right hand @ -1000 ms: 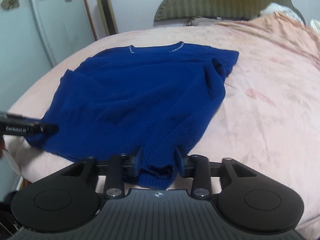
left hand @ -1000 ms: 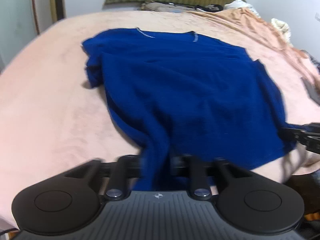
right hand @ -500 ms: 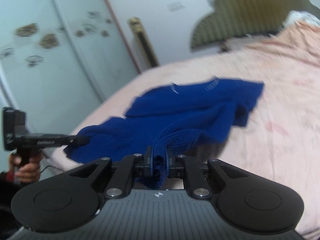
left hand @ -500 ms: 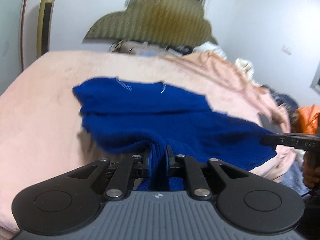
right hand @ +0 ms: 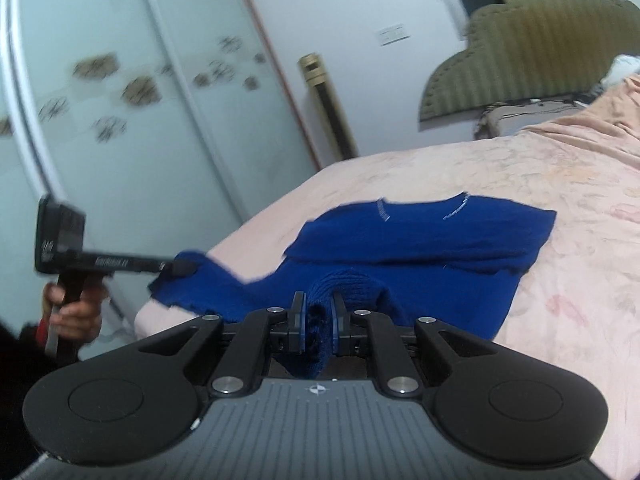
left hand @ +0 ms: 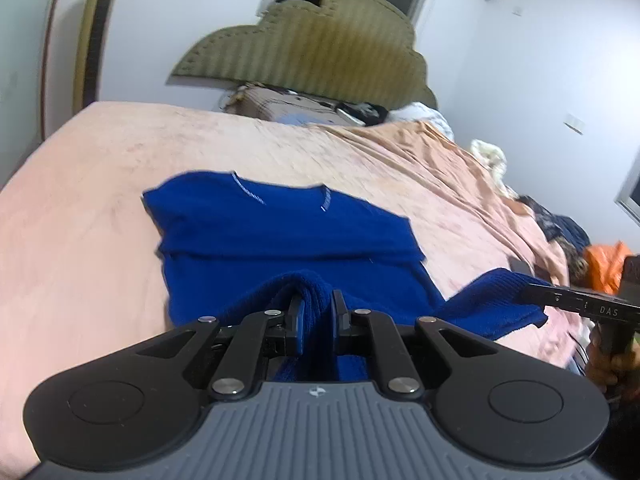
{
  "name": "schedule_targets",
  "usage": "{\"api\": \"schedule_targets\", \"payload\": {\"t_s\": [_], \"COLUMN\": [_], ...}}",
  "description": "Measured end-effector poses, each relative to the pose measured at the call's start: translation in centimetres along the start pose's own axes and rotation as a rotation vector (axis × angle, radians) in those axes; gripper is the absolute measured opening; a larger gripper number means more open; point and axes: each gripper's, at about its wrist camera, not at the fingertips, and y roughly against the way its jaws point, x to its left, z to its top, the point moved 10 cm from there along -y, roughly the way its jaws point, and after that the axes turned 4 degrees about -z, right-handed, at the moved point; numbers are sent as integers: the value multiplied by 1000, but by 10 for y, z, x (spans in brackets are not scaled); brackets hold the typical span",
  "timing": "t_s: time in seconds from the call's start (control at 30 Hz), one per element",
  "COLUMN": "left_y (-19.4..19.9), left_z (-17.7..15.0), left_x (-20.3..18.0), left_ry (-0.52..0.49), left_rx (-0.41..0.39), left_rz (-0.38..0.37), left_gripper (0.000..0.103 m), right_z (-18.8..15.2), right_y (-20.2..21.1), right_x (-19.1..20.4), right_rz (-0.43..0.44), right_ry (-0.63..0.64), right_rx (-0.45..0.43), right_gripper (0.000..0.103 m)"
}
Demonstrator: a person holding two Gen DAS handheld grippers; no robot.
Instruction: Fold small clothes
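A dark blue knit sweater point(left hand: 280, 236) lies on the pink bed point(left hand: 80, 208), collar toward the headboard. My left gripper point(left hand: 317, 312) is shut on the sweater's bottom hem at its left corner and holds it lifted above the bed. My right gripper point(right hand: 318, 314) is shut on the hem's right corner, also lifted. The sweater point(right hand: 420, 240) shows in the right wrist view, its lower half raised and hanging between the two grippers. The right gripper also shows in the left wrist view point(left hand: 532, 294), and the left gripper in the right wrist view point(right hand: 182, 268).
An olive padded headboard point(left hand: 320, 40) stands at the far end. Pillows and loose clothes point(left hand: 556, 224) lie along the bed's right side, with an orange item point(left hand: 604, 264). A wardrobe with glass doors point(right hand: 120, 100) and a gold floor unit point(right hand: 328, 108) stand left of the bed.
Both grippers closed on the sweater's bottom hem and raised it off the bed. The lower half now hangs lifted, and the views tilted up toward the headboard.
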Motion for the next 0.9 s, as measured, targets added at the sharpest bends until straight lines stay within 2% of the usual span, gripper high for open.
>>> {"api": "schedule_targets", "payload": {"t_s": [0.17, 0.33, 0.5, 0.6, 0.8, 0.83, 0.9], "left_y": [-25, -50, -82, -103, -149, -154, -159], "left_z": [35, 65, 85, 93, 102, 101, 98], "left_x": [5, 1, 12, 24, 53, 57, 61], "left_ry": [-29, -123, -130, -139, -108, -102, -89], "left_rx": [-42, -78, -71, -63, -1, 11, 27], "left_rz": [60, 105, 135, 186, 249, 260, 253], "left_gripper": [12, 12, 12, 12, 12, 12, 12], "right_z": [23, 40, 61, 72, 87, 88, 86], "right_y": [-34, -62, -91, -111, -154, -160, -166], "right_x": [-27, -45, -73, -91, -126, -133, -144], "right_rz": [-50, -115, -160, -198, -251, -277, -326], "right_ry": [-66, -56, -69, -85, -100, -100, -101], "right_rx": [-46, -54, -41, -31, 8, 15, 25], "right_gripper": [15, 15, 15, 14, 7, 8, 20]}}
